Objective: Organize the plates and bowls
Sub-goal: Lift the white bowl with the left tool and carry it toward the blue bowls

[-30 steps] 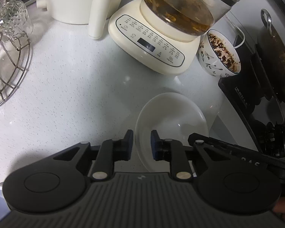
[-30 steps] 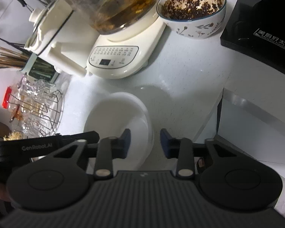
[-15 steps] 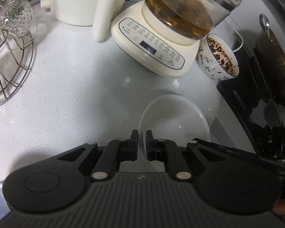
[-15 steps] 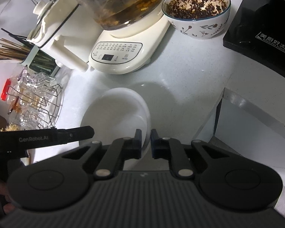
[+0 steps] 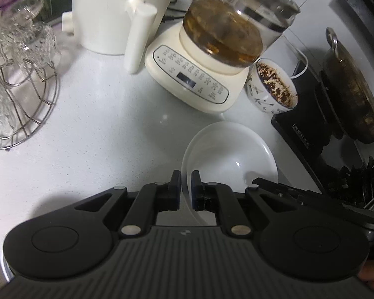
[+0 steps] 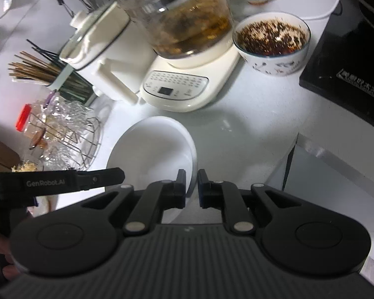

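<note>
Both the left gripper [image 5: 186, 183] and the right gripper [image 6: 191, 183] pinch opposite rims of the white bowl [image 5: 233, 153] above the desk [image 5: 99, 129]; uneven lifting could slip the smooth rim free.

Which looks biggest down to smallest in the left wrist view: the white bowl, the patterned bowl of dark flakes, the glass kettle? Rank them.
1. glass kettle and white bowl: too alike to rank, and the white bowl sits nearer the camera.
2. patterned bowl: clearly smallest, though farther away than the white bowl.
</note>
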A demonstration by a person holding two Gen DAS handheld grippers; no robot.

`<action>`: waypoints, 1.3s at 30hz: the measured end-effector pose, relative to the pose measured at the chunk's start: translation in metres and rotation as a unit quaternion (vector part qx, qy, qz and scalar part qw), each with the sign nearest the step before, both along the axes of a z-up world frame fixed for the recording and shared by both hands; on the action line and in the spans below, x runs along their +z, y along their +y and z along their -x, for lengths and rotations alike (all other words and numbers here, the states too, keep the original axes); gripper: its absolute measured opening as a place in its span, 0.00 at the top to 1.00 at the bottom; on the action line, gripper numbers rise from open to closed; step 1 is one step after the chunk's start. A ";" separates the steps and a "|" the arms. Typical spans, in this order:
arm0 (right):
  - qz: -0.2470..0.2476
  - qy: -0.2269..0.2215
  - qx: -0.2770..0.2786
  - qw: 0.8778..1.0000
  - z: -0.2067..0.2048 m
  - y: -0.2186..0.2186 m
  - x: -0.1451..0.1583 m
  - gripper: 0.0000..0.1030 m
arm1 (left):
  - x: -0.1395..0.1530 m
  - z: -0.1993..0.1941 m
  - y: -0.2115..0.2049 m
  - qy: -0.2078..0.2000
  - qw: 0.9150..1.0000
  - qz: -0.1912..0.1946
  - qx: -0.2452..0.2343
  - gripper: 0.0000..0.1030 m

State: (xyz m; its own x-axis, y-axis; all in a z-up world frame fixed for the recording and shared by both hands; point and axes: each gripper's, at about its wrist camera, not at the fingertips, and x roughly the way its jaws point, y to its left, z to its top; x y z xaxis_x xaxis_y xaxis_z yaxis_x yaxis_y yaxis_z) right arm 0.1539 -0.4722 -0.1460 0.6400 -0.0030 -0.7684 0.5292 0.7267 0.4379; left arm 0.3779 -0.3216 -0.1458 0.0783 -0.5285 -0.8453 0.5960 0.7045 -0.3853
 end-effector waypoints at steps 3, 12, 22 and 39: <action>0.004 -0.009 0.001 1.000 0.002 0.003 0.009 0.88 | 0.011 0.002 0.007 -0.003 1.000 0.010 0.004 0.91; 0.018 -0.032 0.007 0.999 0.004 0.011 0.037 0.88 | 0.040 0.006 0.021 -0.013 0.999 0.028 0.012 0.91; 0.029 -0.043 0.032 0.998 0.000 0.022 0.061 0.88 | 0.068 0.009 0.043 -0.021 0.998 0.044 0.035 0.91; 0.037 -0.067 0.098 0.992 -0.022 0.064 0.088 0.88 | 0.102 0.012 0.111 -0.052 0.991 0.068 0.099 0.91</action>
State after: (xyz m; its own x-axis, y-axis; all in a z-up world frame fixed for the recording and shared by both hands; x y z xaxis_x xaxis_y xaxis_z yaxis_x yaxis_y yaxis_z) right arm 0.1757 -0.4078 -0.0584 0.7297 0.0778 -0.6794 0.3159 0.8428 0.4357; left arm 0.3656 -0.2110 -0.0438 0.2762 -0.6029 -0.7485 0.4924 0.7576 -0.4285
